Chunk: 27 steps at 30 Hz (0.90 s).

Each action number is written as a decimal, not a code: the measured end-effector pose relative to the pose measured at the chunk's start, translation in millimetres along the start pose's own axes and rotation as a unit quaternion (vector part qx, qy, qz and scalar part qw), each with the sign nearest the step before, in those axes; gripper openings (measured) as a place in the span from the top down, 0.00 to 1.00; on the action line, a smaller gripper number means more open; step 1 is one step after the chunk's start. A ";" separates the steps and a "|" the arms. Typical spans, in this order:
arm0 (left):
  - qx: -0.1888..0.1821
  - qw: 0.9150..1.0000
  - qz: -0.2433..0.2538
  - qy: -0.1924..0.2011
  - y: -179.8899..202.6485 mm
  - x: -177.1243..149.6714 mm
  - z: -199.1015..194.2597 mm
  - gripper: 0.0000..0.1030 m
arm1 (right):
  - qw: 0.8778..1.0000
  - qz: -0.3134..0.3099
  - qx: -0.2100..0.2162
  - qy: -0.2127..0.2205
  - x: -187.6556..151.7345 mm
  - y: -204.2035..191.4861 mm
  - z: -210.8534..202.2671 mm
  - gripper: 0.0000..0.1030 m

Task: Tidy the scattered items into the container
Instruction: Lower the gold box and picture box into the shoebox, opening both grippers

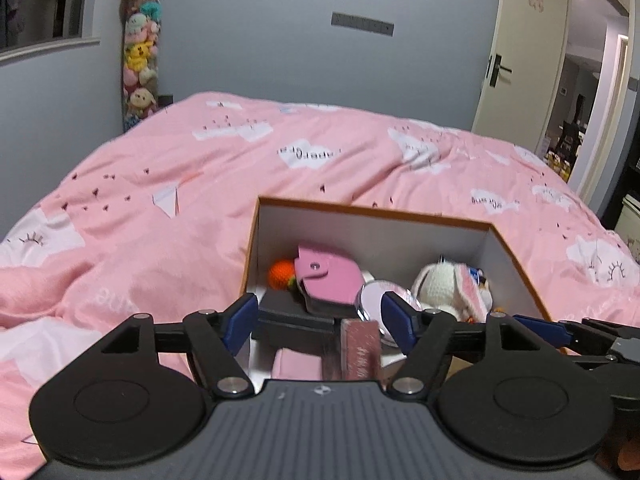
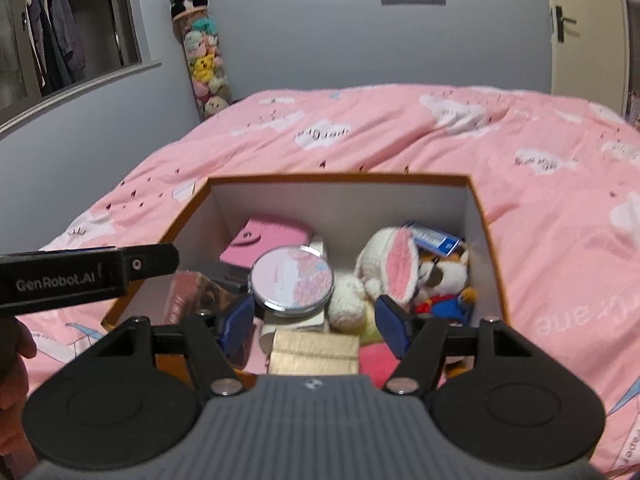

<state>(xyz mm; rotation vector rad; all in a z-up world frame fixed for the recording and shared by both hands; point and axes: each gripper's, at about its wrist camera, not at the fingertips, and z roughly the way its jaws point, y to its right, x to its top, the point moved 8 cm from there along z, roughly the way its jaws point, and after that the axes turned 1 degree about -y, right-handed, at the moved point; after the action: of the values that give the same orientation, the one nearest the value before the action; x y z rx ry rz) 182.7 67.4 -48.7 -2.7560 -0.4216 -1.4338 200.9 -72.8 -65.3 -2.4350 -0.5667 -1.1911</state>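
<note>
An orange-rimmed box (image 2: 476, 200) with white inner walls sits on the pink bed; it also shows in the left wrist view (image 1: 360, 209). Inside lie a pink wallet (image 2: 264, 240), a round pink mirror (image 2: 291, 280), a white rabbit plush (image 2: 390, 264), a fox plush (image 2: 444, 280), a blue carton (image 2: 434, 238), a gold block (image 2: 314, 350) and a dark red book (image 2: 188, 296). An orange ball (image 1: 282, 274) shows in the left wrist view. My right gripper (image 2: 316, 320) is open and empty over the box's near edge. My left gripper (image 1: 322, 318) is open and empty over the box's near left side.
The pink quilt (image 2: 400, 140) covers the bed all around the box. A tall clear tube of plush toys (image 2: 204, 64) stands against the grey wall at the far left. An open door (image 1: 520, 60) is at the far right. The left gripper's body (image 2: 80, 276) shows at the left.
</note>
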 end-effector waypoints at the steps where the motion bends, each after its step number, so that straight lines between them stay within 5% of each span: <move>1: 0.003 1.000 0.001 0.008 0.9 2.7 -3.8 0.21 | 1.000 0.001 -0.003 0.007 2.1 1.0 -3.6 0.32; 13: 0.028 0.997 0.036 0.070 21.1 14.8 -32.4 0.13 | 0.996 0.010 -0.041 0.084 11.4 15.8 -48.1 0.27; 27: 0.039 0.999 0.030 -0.013 24.3 -26.3 1.1 0.13 | 0.997 0.013 -0.063 0.050 -19.3 32.8 -32.9 0.24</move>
<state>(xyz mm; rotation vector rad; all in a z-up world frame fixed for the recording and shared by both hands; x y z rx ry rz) 175.1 38.0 -67.7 -2.7034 -0.3844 -1.3410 185.0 -120.5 -66.9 -2.4607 -0.4426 -1.3672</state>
